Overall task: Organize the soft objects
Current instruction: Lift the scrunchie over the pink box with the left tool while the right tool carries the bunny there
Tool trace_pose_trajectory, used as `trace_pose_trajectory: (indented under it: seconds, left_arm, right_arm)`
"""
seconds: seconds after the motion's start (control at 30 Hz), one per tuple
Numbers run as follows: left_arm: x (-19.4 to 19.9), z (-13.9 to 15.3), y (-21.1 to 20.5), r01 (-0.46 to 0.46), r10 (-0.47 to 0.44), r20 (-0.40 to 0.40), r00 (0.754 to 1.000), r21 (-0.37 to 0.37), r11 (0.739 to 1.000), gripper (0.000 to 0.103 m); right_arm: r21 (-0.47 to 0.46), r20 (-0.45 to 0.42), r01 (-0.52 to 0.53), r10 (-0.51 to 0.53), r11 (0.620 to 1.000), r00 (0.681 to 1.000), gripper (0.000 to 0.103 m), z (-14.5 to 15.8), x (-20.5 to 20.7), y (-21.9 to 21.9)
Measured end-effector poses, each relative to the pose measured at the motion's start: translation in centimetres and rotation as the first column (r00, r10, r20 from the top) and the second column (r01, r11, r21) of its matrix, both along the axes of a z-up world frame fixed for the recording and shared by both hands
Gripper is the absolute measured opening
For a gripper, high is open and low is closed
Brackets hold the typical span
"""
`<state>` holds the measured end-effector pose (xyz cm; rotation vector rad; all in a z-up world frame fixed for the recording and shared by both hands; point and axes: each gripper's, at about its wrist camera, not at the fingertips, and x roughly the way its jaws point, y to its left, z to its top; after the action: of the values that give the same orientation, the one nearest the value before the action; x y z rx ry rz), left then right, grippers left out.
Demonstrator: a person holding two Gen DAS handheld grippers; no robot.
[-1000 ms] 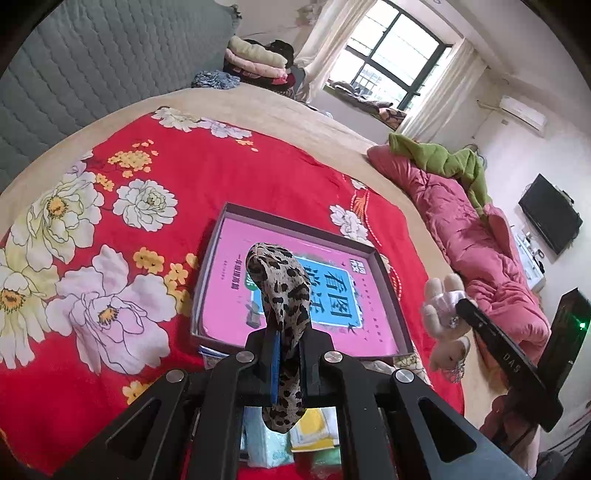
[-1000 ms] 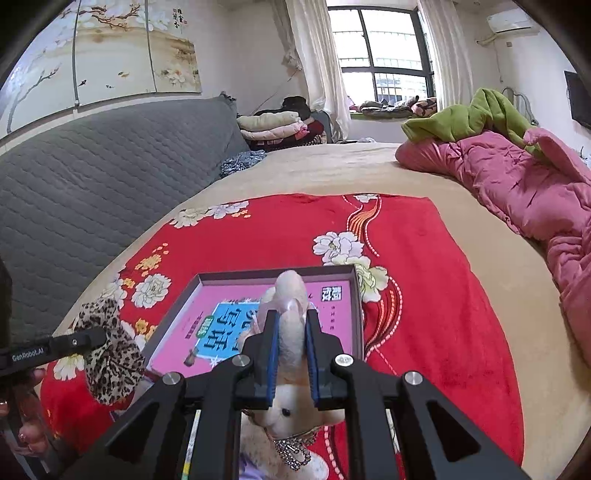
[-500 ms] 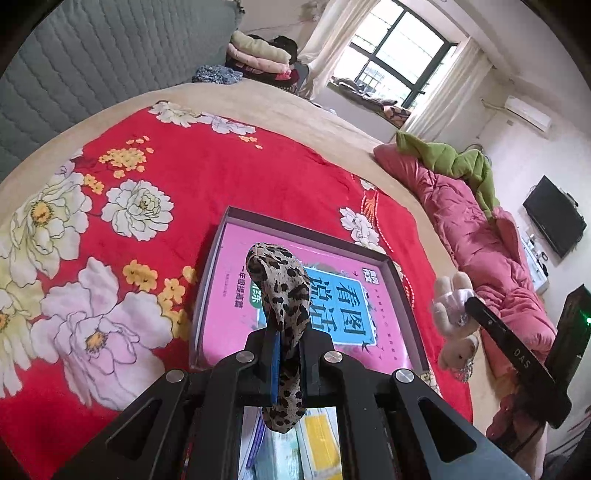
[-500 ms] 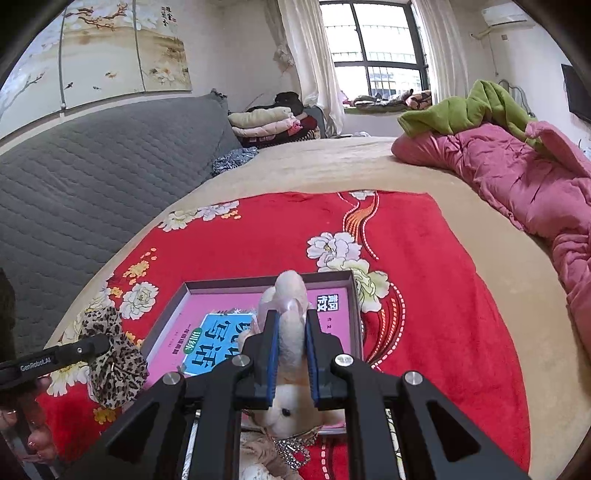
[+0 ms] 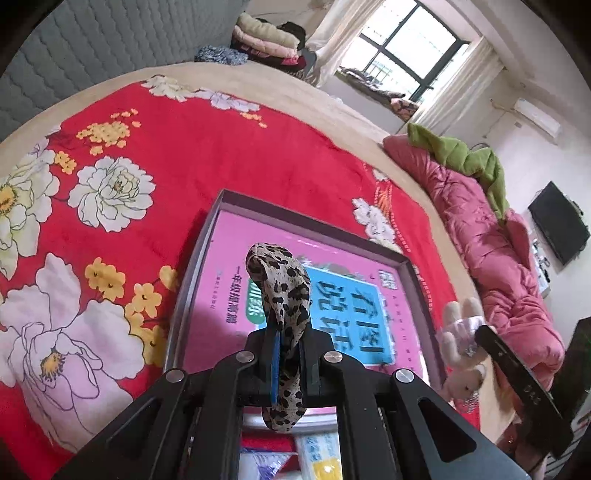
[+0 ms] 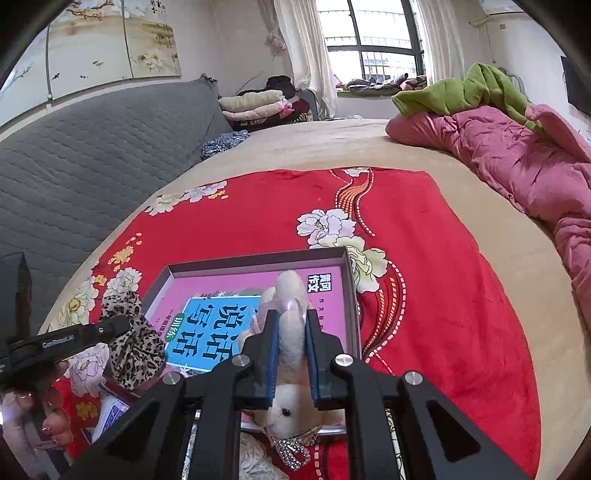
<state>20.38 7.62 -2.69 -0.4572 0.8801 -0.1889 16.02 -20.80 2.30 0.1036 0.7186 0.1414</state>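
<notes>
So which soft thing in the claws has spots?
The leopard scrunchie, pinched in the left claw. It is tan with dark spots. The plush toy in the right claw is plain cream.

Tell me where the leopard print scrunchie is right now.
The leopard print scrunchie is pinched in the left tongs, above the near left part of the box with the pink book.

Both wrist cameras are looking forward along their fingers, close above the near edge of the red floral blanket (image 5: pixel 192 155) (image 6: pixel 436 258). Both are facing the window (image 5: pixel 402 51) (image 6: pixel 369 33) and sharing the grey-rimmed box (image 5: pixel 192 266) (image 6: pixel 255 260), each catching the other's gripper at its frame edge.
</notes>
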Motion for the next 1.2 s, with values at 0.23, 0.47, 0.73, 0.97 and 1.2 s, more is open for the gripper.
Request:
trace_pose_trajectory:
  seconds: [0.23, 0.47, 0.73, 0.97, 1.2]
  left_arm:
    - [0.5, -1.4, 0.0, 0.002, 0.000, -0.033, 0.999, 0.051, 0.999, 0.007]
    - [0.4, -2.0, -0.5, 0.022, -0.009, -0.070, 0.998, 0.184, 0.983, 0.007]
    - [0.3, -3.0, -0.5, 0.048, -0.025, -0.107, 0.994, 0.220, 0.974, 0.007]
    - [0.3, -3.2, -0.5, 0.049, -0.024, -0.111, 0.994, 0.228, 0.973, 0.007]
    - [0.2, -3.8, -0.7, 0.054, -0.026, -0.123, 0.992, 0.232, 0.971, 0.007]
  right_arm:
    - [0.011, -0.013, -0.001, 0.001, 1.000, 1.000, 0.014, -0.4, 0.7, 0.3]
    - [0.013, -0.036, 0.006, -0.006, 1.000, 0.999, 0.014, -1.3, 1.8, 0.6]
    - [0.022, -0.114, 0.022, -0.020, 1.000, 0.993, 0.014, -3.6, 2.9, 0.7]
    - [0.001, -0.126, 0.040, -0.039, 0.999, 0.991, 0.014, -4.8, 3.3, 0.5]
    - [-0.034, -0.123, 0.055, -0.059, 0.998, 0.991, 0.014, -5.4, 3.9, 0.3]
